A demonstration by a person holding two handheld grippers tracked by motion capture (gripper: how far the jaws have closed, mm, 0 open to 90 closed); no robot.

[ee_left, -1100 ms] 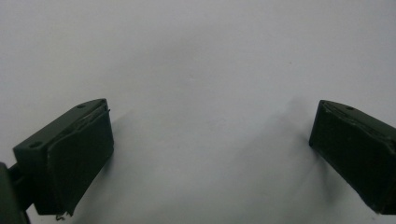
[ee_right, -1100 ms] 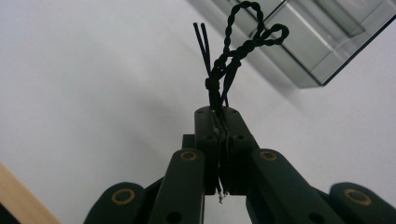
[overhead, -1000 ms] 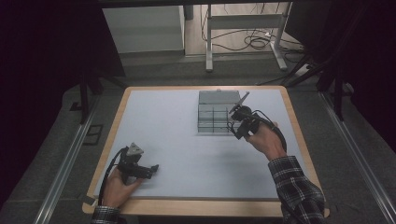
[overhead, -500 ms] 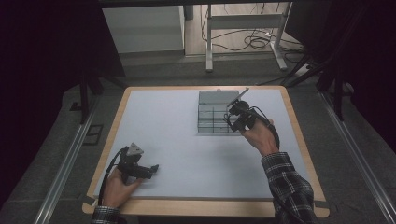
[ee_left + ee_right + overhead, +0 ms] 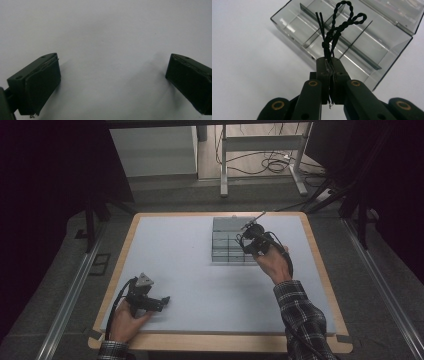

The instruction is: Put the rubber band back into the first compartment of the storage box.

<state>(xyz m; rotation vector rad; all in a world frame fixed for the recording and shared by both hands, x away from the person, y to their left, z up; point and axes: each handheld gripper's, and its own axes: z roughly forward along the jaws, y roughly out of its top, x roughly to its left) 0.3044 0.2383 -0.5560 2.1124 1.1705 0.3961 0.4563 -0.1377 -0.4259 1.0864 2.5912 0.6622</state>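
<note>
The white table (image 5: 180, 270) takes up the middle of the high view, with the clear compartment box (image 5: 227, 242) lying open at upper centre. The right gripper (image 5: 250, 241), just right of centre there, hovers over the box's right edge, clenched on a twisted black wire tie (image 5: 337, 27) that stands up from the pinched jaws at the centre of the right gripper view. To do the drop well, I judge it should bring the tie squarely over one compartment, clear of the dividers, lower it inside, then release. The left gripper (image 5: 112, 82), at the high view's lower left, rests on the table with jaws released and wide apart, grasping nothing.
</note>
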